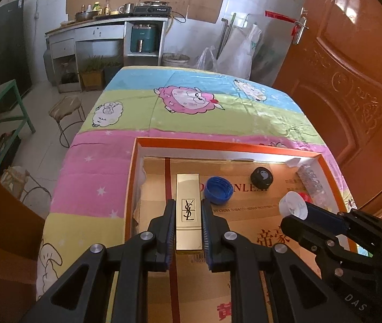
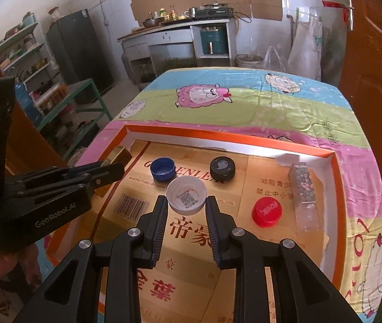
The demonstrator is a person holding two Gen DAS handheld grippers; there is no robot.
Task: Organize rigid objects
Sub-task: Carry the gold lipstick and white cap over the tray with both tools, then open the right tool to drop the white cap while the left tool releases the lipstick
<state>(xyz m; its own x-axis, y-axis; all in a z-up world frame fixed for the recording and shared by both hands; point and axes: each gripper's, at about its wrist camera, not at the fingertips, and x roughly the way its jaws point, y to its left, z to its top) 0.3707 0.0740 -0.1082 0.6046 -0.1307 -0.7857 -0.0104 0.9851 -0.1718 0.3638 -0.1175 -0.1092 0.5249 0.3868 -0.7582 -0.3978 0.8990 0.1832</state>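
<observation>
My left gripper (image 1: 188,203) is shut on a gold lipstick case (image 1: 188,210) and holds it over the left part of an orange-rimmed cardboard box (image 1: 217,143). My right gripper (image 2: 186,200) is shut on a white bottle cap (image 2: 186,194), its open side up, above the box floor. That white cap (image 1: 293,205) and the right gripper also show at the right of the left wrist view. The left gripper with the gold case (image 2: 119,154) shows at the left of the right wrist view.
In the box (image 2: 333,161) lie a blue cap (image 2: 162,169), a black cap (image 2: 222,169), a red cap (image 2: 266,211) and a clear glittery tube (image 2: 304,196). The box sits on a cartoon-sheep cloth (image 2: 244,107) over a table. A brown door (image 1: 352,80) stands to the right.
</observation>
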